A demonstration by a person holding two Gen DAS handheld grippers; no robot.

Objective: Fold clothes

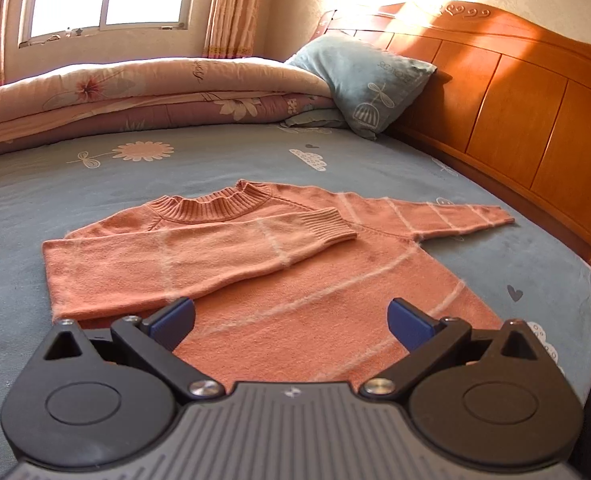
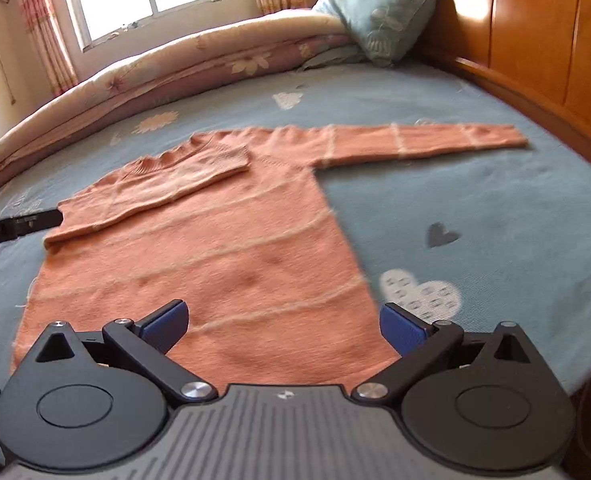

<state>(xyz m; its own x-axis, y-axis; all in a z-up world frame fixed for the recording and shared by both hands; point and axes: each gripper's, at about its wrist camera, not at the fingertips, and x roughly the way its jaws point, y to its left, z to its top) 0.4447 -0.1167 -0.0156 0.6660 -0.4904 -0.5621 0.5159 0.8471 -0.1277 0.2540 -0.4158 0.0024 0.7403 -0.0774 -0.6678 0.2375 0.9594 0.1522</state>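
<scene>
Hovering with both jaws spread wide and empty, our left gripper [image 1: 291, 320] and right gripper [image 2: 281, 326] faced the fuzzy salmon-orange knit sweater [image 2: 215, 248] just ahead (one sleeve folded). We judged a shallow pinch might drag it askew.
</scene>
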